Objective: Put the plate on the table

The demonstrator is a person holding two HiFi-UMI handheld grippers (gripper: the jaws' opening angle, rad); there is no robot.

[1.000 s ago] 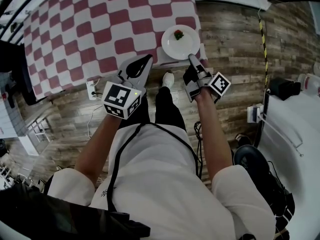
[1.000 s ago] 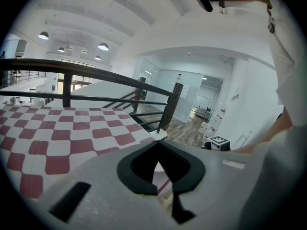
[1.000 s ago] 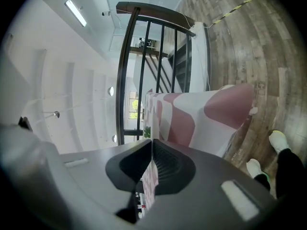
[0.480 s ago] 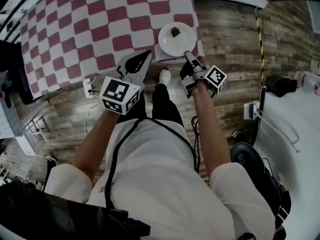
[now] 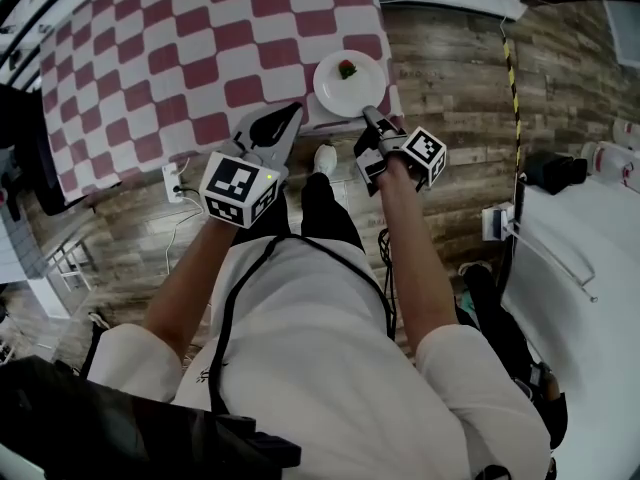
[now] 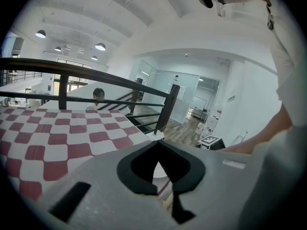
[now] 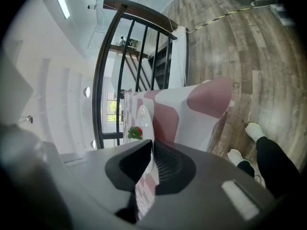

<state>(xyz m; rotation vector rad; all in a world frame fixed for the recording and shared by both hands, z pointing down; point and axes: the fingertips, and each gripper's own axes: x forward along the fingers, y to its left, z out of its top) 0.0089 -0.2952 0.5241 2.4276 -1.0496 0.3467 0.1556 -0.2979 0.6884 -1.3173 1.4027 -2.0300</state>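
Note:
A white plate [image 5: 345, 88] with a small red and green piece of food [image 5: 347, 68] lies on the near right corner of the red and white checked table [image 5: 180, 58]. My right gripper [image 5: 367, 114] reaches its near rim. In the right gripper view the plate [image 7: 144, 116] runs edge-on into the right gripper [image 7: 152, 143], which is shut on the rim. The jaws have just eased slightly apart, with the rim still between them. My left gripper [image 5: 297, 116] hangs off the table's near edge, left of the plate. The left gripper [image 6: 156, 143] is shut with nothing in it.
A black railing [image 7: 115, 71] stands beyond the table. On the wooden floor lie a power strip [image 5: 178, 180] and a yellow and black cable [image 5: 515, 88]. A large white object [image 5: 580, 298] fills the right side. The person's shoe [image 5: 325, 158] is below the table edge.
The plate stays on the table's corner with the right gripper at its rim. The right hand has tilted a little. The left gripper has kept its place.

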